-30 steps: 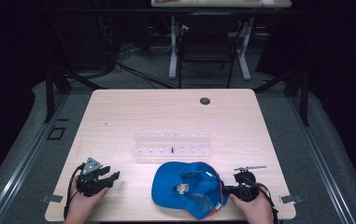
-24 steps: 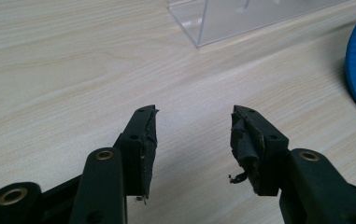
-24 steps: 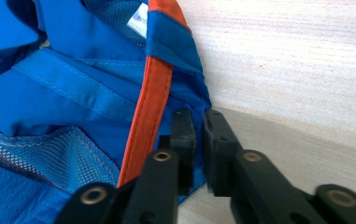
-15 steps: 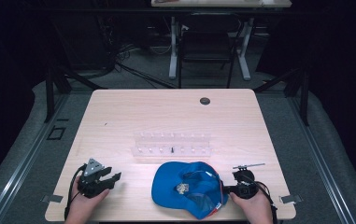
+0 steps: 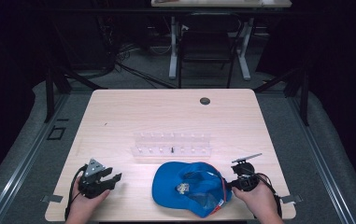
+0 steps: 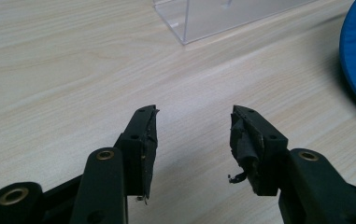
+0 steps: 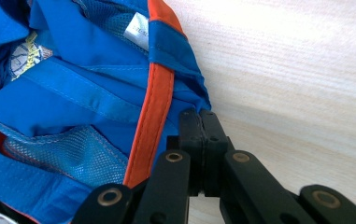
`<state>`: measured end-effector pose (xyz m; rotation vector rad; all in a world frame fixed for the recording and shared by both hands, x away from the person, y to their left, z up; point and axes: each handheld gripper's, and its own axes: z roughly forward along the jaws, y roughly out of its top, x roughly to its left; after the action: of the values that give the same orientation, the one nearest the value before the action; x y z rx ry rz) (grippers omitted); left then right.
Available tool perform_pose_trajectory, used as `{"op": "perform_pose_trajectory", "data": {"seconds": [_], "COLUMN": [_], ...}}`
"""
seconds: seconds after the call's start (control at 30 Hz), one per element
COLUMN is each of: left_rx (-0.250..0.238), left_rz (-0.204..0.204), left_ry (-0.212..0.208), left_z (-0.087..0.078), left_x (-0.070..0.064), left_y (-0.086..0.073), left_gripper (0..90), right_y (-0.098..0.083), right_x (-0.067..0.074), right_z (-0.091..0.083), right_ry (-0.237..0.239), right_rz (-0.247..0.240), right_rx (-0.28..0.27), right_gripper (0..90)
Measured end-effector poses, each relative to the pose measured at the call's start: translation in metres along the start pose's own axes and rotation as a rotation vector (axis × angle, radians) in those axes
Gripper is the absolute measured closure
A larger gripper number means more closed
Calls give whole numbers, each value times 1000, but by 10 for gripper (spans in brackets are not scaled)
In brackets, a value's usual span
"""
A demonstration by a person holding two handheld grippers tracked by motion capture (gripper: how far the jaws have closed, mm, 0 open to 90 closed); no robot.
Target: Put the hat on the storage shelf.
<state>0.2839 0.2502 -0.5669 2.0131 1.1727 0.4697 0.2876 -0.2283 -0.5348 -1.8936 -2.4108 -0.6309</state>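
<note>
Left tongs (image 5: pixel 112 178) sit wide open on the tabletop (image 5: pixel 166 116); right tongs (image 7: pixel 202 122) pinch the blue cap (image 5: pixel 189 186).

Your cap (image 5: pixel 192 186) is bright blue with orange trim and a white label; your tabletop (image 5: pixel 166 116) pale woodgrain; your rack (image 5: pixel 172 144) clear

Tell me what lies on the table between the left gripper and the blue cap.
Nothing: in the high view, bare wood separates the left gripper from the blue cap. The left gripper view shows the same bare stretch.
</note>
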Motion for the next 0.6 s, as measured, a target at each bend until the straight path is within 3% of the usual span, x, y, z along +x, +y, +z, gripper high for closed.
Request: {"op": "perform_pose_trajectory", "data": {"seconds": [0.3,0.6], "left_rx": [12,16], "left_rz": [3,9], "left_ry": [1,2], "left_z": [1,2], "left_x": [-2,-5], "left_y": [-2,-3], "left_gripper": [515,517], "right_y": [15,29], "right_x": [-3,-1], "right_z": [-3,-19], "right_ry": [-22,-50], "right_rz": [2,-7], "right_rx": [64,111], "right_gripper": [900,900]}}
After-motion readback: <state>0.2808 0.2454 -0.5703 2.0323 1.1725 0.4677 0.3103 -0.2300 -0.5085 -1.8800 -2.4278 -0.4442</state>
